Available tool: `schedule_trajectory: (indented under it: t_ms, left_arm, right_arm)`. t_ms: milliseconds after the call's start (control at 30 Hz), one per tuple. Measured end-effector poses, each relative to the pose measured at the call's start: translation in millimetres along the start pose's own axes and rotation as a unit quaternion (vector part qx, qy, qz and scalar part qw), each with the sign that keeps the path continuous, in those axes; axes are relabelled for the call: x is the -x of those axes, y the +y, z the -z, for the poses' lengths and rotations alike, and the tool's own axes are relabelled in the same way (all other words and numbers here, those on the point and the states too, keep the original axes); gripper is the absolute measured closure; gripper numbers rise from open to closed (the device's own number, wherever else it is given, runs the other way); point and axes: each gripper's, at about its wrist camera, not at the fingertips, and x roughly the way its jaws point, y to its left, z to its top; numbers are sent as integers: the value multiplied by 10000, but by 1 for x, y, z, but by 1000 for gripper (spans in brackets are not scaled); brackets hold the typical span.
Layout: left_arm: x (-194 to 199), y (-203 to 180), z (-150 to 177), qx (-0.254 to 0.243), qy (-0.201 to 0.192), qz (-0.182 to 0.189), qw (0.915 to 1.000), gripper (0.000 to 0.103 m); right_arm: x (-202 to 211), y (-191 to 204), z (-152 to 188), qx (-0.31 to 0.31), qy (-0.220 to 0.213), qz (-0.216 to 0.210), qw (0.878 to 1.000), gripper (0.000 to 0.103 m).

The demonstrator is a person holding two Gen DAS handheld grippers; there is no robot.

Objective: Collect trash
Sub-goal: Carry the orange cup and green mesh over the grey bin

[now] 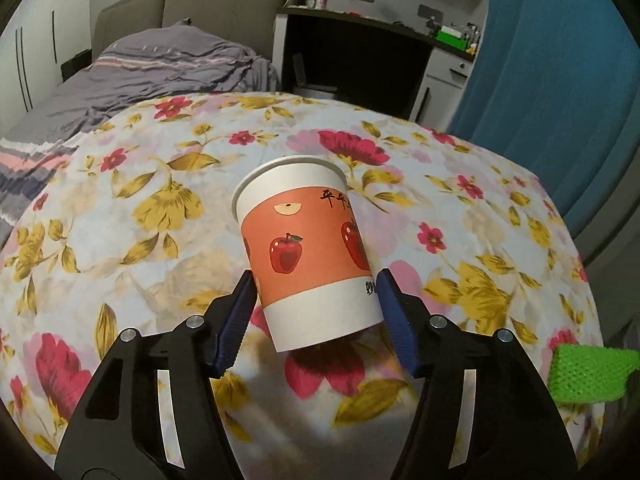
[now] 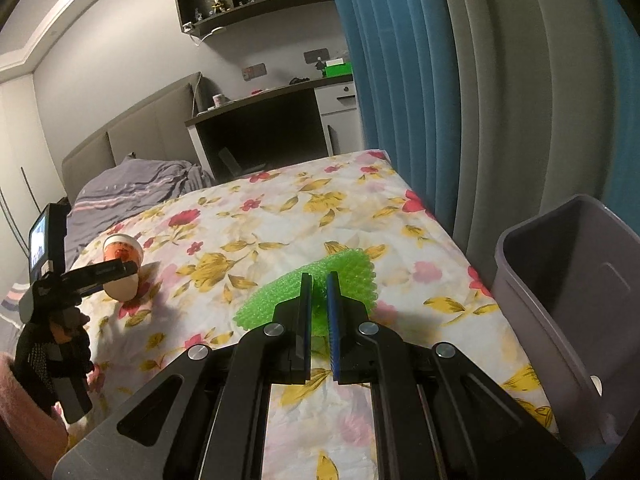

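Note:
A paper cup [image 1: 308, 252] with an orange apple-print band stands on the floral cloth [image 1: 140, 208]. My left gripper [image 1: 316, 284] is open, its blue-padded fingers on either side of the cup's lower half, with small gaps. The cup also shows in the right wrist view [image 2: 122, 254] between the left gripper's fingers. My right gripper [image 2: 319, 280] is shut on a green foam net wrap [image 2: 348, 276], which lies on the cloth. The wrap also shows at the right edge of the left wrist view [image 1: 588, 372].
A grey plastic bin [image 2: 560, 280] stands open at the table's right edge. A blue curtain [image 2: 400, 80] hangs behind it. A bed with grey bedding [image 1: 140, 68] and a dark desk [image 1: 360, 52] lie beyond the table.

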Motion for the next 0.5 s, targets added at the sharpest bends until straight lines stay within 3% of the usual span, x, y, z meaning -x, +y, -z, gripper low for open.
schedule_trajectory:
  t_ms: [233,500]
  left_arm:
    - [50,-16,17,-332,-348,329,9983,43]
    - [110,-56,35,-795,-680,786,9914,43]
  right_arm:
    - [16,6,-7,60,-207,-76,9997,95]
    - [64,-4,-12,-2,-590,-29,9983,95]
